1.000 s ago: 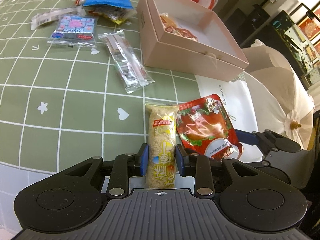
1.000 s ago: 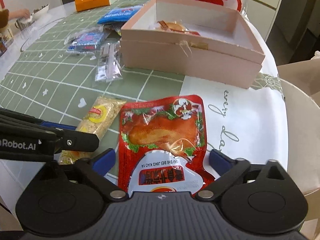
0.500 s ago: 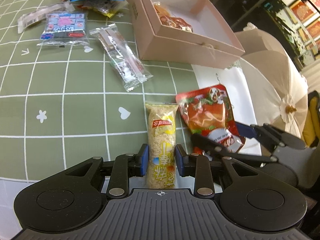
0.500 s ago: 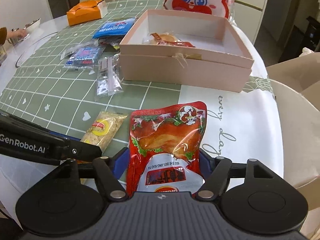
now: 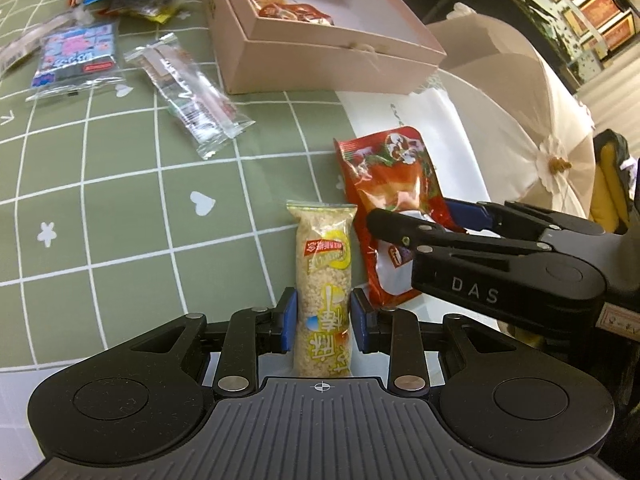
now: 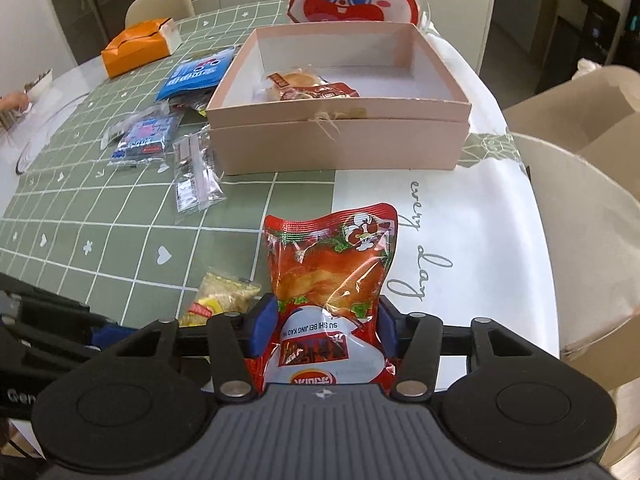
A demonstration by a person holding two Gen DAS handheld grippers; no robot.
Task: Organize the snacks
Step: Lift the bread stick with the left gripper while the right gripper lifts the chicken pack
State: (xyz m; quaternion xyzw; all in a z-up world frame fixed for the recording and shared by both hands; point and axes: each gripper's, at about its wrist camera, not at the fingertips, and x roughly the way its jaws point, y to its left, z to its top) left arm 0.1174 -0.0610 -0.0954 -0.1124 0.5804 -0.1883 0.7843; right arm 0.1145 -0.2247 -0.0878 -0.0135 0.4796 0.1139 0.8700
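Two snacks (image 6: 310, 86) already lie in the pink box (image 6: 336, 142), toward its left side, and the rest of its white floor is bare, so I judge the job to be in its early part (the box has plenty of room). Left of the box, on the green desk (image 5: 120, 200), four loose packets wait: a blue bag (image 6: 194, 74) near the box's far left corner, a small blue-and-pink pack (image 6: 146, 140) further left, a long packet (image 5: 28, 46) beyond that at the left edge of the left view, and a clear sachet (image 6: 196, 172) just beside the box's near left corner. An orange carton (image 6: 138, 44) stands well behind and left of the box; whether it belongs to the task I cannot tell.

In front of the box, the left hand-held gripper (image 5: 323, 316) is clamped on the yellow rice bar (image 5: 324, 276), its blue pads pressing both sides of the near end. To its right, the right hand-held gripper (image 6: 327, 330) is closed on the red pouch (image 6: 332, 276), which crumples between the pads and stands up off the desk. Both held snacks are near the box's front wall, not yet over it. By my count, six items remain to go in.
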